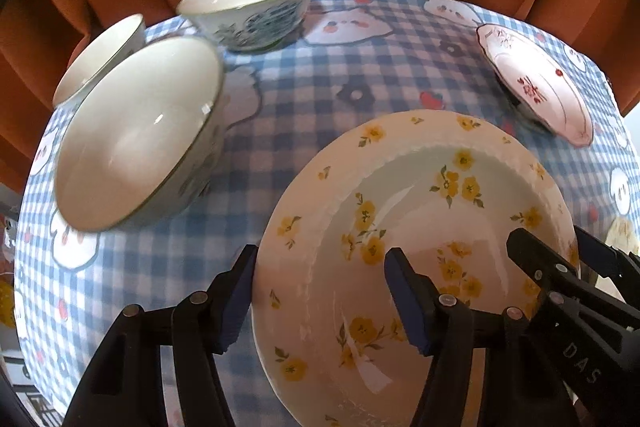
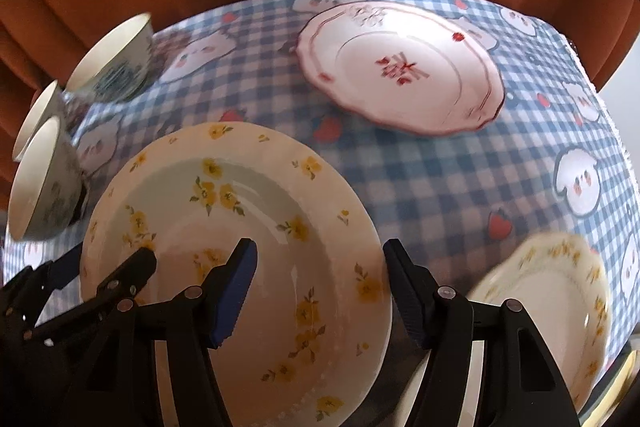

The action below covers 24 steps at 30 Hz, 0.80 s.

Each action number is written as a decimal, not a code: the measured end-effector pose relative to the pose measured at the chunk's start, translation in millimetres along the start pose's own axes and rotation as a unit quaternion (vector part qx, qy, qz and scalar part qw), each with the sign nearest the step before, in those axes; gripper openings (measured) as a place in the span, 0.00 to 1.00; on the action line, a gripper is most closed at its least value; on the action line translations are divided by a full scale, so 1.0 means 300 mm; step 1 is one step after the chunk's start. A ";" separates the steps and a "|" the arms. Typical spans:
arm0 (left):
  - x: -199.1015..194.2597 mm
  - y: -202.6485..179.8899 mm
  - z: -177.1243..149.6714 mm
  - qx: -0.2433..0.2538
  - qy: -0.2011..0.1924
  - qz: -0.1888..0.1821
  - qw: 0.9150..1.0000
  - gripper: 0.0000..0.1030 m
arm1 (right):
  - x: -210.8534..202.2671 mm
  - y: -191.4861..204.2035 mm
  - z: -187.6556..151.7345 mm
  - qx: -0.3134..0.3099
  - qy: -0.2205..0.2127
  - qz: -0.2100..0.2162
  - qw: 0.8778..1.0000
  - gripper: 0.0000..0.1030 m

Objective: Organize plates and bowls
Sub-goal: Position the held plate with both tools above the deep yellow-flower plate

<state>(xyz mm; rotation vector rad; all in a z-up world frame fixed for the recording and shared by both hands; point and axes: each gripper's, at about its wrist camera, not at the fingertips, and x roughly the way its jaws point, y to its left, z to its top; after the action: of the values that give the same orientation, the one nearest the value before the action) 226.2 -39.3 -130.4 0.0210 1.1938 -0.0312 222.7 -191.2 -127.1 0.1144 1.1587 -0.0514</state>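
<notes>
My left gripper point(image 1: 320, 303) and right gripper point(image 2: 320, 291), both spread, straddle opposite rims of the cream yellow-flowered ceramic plate point(image 2: 240, 247) at the worktop's near edge; I should pinch both rims evenly before lifting level.

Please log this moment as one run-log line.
left gripper: open, straddling left rim | right gripper: open, straddling right rim | object: yellow-flowered ceramic plate, on checked tablecloth

Around the yellow-flowered plate point(image 2: 240, 247), whose near rim runs off the bottom edge, a second yellow plate point(image 2: 560, 295) to its right is blurred and cut off at the corner, and whether either gripper's pads press the rim cannot be told.
</notes>
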 end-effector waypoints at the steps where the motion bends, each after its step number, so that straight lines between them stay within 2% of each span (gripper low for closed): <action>1: -0.008 0.011 -0.018 0.002 0.001 -0.003 1.000 0.62 | -0.006 0.010 -0.015 -0.003 0.003 0.003 1.000 0.66; 6: -0.011 0.026 -0.047 0.006 -0.002 -0.013 1.000 0.63 | -0.015 0.038 -0.054 -0.027 0.003 0.001 1.000 0.65; 11: -0.006 0.023 -0.047 0.000 -0.002 -0.013 1.000 0.64 | 0.019 0.016 -0.050 -0.022 0.018 0.008 1.000 0.58; 14: -0.007 0.021 -0.049 -0.001 -0.002 -0.010 1.000 0.66 | 0.029 0.007 -0.040 -0.017 0.018 0.017 1.000 0.58; 24: -0.009 0.028 -0.030 -0.003 0.012 -0.009 1.000 0.67 | 0.027 0.026 -0.021 -0.015 0.033 0.008 0.999 0.59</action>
<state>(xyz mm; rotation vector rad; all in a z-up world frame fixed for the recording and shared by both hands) 217.0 -30.5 -131.1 0.0049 1.2186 -0.0429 221.1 -182.6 -136.5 0.0990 1.2232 -0.0168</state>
